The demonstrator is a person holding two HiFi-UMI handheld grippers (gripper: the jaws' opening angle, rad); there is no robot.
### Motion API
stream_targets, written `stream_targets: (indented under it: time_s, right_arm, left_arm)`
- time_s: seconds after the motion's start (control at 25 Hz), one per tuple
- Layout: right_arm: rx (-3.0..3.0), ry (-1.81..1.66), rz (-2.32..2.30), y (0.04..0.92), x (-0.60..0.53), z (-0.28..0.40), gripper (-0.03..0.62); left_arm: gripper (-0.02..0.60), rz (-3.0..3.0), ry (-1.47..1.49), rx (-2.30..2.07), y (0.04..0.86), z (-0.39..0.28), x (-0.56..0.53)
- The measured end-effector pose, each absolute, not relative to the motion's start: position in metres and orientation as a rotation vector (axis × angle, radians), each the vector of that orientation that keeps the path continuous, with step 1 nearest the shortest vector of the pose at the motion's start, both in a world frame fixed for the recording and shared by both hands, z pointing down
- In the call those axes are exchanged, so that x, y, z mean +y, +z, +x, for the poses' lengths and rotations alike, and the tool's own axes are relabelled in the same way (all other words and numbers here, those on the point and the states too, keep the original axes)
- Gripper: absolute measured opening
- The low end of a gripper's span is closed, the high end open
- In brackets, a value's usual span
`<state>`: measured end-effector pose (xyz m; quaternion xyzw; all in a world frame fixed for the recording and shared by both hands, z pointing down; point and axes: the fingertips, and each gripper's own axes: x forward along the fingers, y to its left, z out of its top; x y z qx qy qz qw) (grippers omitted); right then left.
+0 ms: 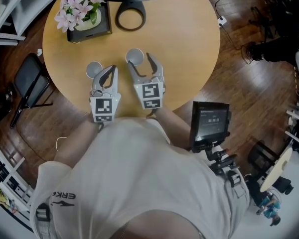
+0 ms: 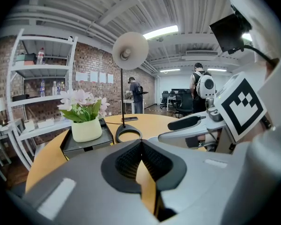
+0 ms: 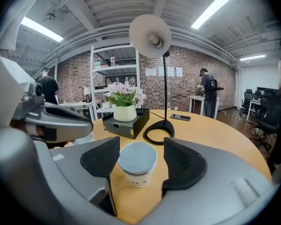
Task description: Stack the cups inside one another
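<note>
Two white paper cups stand upright on the round wooden table (image 1: 189, 49). One cup (image 3: 137, 162) sits between the jaws of my right gripper (image 3: 138, 159); the left pad is at its rim and a gap shows at the right pad, so the jaws stand open. In the head view this cup (image 1: 134, 55) lies at the tips of the right gripper (image 1: 140, 62). The other cup (image 1: 93, 69) stands just left of my left gripper (image 1: 110, 71). The left gripper (image 2: 140, 144) is shut with nothing between its pads, and only that cup's rim (image 3: 80, 138) shows behind it.
A black tray with a flower pot (image 1: 84, 15) and a desk lamp's ring base (image 1: 130, 16) stand at the far side of the table. A phone (image 3: 180, 117) lies farther back. A black chair (image 1: 30, 81) stands left of the table, whose near edge is by the person's body.
</note>
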<state>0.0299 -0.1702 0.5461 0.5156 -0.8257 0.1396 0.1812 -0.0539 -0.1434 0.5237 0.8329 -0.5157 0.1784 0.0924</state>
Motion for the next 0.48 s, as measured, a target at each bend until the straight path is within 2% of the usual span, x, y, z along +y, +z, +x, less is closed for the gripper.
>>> stream_targets:
  time_s: [0.24, 0.48]
  right_arm:
    - [-2.392, 0.312, 1.514, 0.502, -0.166, 0.034, 0.286]
    - [-2.47, 0.199, 1.552, 0.459, -0.16, 0.033, 0.21]
  left_arm:
    - [0.002, 2.488, 0.474, -1.582, 0.503, -0.056, -0.135]
    - [0.002, 2.506, 0.386, -1.675, 0.476, -0.065, -0.134]
